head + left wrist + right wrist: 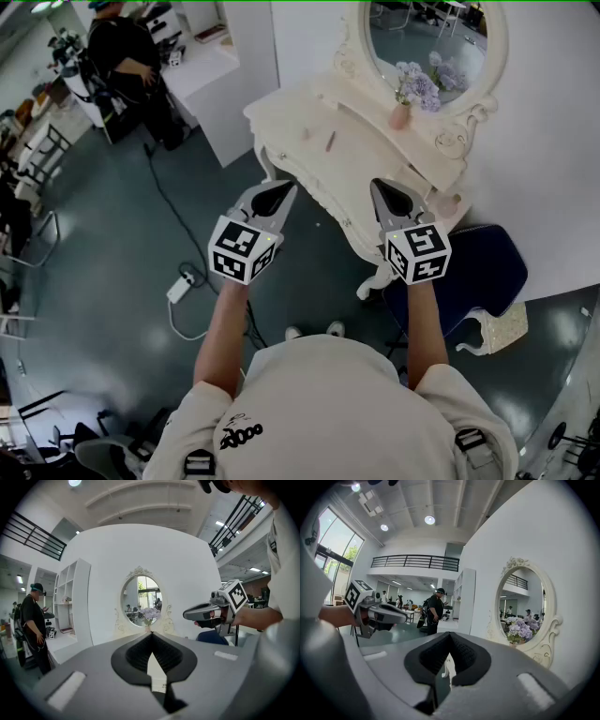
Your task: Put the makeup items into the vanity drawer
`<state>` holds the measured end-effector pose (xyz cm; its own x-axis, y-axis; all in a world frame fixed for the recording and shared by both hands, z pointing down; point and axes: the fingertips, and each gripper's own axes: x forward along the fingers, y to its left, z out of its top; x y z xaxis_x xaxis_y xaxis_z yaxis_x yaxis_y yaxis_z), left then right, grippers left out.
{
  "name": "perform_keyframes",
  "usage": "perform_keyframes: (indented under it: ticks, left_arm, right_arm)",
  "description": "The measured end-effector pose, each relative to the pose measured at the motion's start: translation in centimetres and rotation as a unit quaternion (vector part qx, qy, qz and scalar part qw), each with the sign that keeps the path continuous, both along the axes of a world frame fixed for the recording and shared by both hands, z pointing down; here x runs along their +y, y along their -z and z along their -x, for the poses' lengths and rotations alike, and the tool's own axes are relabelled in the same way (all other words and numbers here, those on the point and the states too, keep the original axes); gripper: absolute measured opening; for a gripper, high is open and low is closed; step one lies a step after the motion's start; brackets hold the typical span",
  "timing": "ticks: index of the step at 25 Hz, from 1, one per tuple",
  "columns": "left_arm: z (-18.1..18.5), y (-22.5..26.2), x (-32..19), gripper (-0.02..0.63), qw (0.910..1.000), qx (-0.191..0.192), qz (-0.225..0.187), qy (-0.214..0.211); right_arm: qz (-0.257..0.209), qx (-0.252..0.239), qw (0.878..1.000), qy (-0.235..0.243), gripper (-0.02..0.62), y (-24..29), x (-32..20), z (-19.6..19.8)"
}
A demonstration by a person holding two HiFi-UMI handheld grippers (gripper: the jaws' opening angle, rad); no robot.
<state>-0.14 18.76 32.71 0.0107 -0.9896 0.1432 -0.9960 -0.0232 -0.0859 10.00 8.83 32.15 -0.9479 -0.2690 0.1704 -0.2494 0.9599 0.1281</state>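
Grey floor (103, 272); cream carved vanity (309, 112), pink stick (330, 142) on top; left hand-held gripper (280, 190), right hand-held gripper (383, 187) closed, empty.

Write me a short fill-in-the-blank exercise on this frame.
The left gripper and the right gripper both have their jaws ____, with nothing between them.
The vase of purple flowers stands in front of the oval ____.
A pink makeup stick lies on top of the ____.
Missing words: shut, mirror, vanity.
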Motion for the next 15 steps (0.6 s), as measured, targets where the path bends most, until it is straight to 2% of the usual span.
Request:
perform_keyframes:
  ticks: [5,10,13,15]
  left_arm:
    - [-0.9,-0.2,-1.6,0.018,0.9999,-0.006,-0.003,0.011]
    - [-2.2,-0.3,-3.1,0.018,0.9996,-0.016,-0.009,0.023]
    - [-2.8,-0.8,-4.0,0.018,0.9992,-0.019,-0.004,0.034]
    - [-3.1,-1.5,-4.5,0.018,0.9991,-0.019,0.003,0.038]
  right_arm:
    - [-0.001,-0.003,1.000,0.006,0.003,-0.1,-1.7,-0.9]
    - [0.006,-0.033,0.999,0.017,0.003,0.6,-3.3,-2.3]
    - [0.005,-0.045,0.998,0.044,0.003,0.6,-3.7,-2.6]
    - [0.026,-0.061,0.995,0.068,0.003,0.6,-3.8,-2.7]
